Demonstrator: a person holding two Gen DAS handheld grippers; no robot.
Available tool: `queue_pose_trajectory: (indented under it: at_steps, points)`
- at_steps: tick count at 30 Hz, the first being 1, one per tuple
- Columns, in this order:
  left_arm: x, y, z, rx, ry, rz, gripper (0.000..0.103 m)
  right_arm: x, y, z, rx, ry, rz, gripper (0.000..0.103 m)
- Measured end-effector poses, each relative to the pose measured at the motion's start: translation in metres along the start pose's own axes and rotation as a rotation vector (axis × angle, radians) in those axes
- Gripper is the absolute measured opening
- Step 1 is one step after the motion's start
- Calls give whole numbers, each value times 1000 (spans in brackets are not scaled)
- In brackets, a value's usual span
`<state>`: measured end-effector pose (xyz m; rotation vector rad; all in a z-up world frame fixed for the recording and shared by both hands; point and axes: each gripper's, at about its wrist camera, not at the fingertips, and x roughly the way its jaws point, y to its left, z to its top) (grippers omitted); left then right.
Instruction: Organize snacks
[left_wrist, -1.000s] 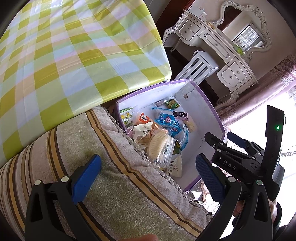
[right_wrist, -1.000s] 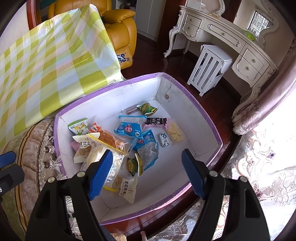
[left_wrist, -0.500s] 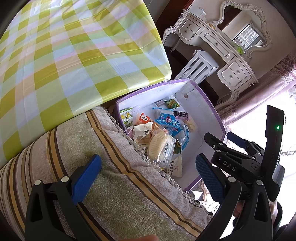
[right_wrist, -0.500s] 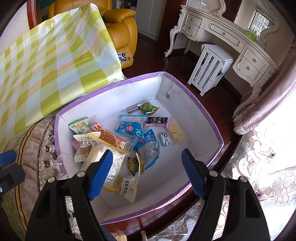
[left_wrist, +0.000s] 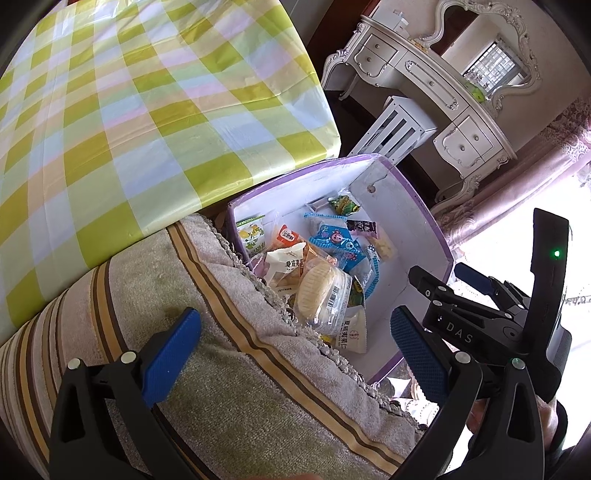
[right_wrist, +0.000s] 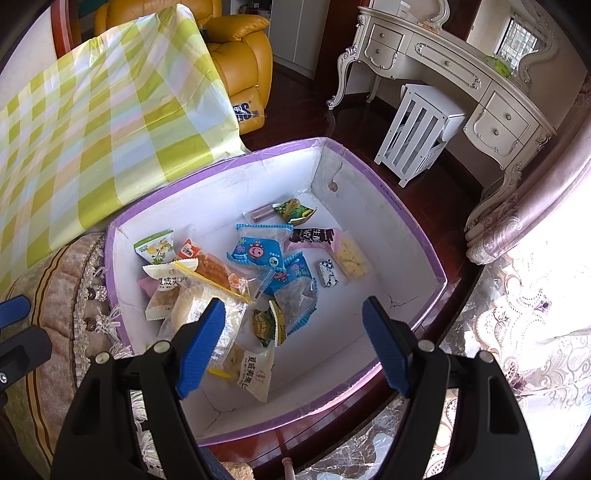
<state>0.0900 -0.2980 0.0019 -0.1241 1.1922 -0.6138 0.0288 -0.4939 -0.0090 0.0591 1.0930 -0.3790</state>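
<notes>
A white cardboard box with a purple rim (right_wrist: 391, 201) sits on the dark floor and holds several wrapped snacks. Among them are blue packets (right_wrist: 258, 251), a green packet (right_wrist: 293, 210), a white packet with printed characters (right_wrist: 255, 373) and a clear-wrapped cake (left_wrist: 321, 295). My right gripper (right_wrist: 293, 347) hangs open above the box's near side, with nothing between its blue pads. My left gripper (left_wrist: 295, 352) is open over a striped cushion (left_wrist: 221, 387), left of the box (left_wrist: 421, 206), and holds nothing. In the left wrist view the right gripper (left_wrist: 441, 275) shows beside the box's near corner.
A table under a yellow-green checked cloth (left_wrist: 129, 110) stands left of the box. A yellow leather armchair (right_wrist: 240, 55) is behind it. A white dressing table (right_wrist: 461, 77) and a white slatted stool (right_wrist: 417, 129) stand at the back right. A patterned curtain (right_wrist: 517, 314) hangs on the right.
</notes>
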Motion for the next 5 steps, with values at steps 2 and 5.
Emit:
queue_pose_trajectory:
  at_steps: [2,5]
  points:
    - [-4,4,1,-21,-11,-20,99,-3,2,1,-1,-7,17,77]
    - [-22,10,0,-37,-49,-35,99,-17,17,6,-28,-32,70,77]
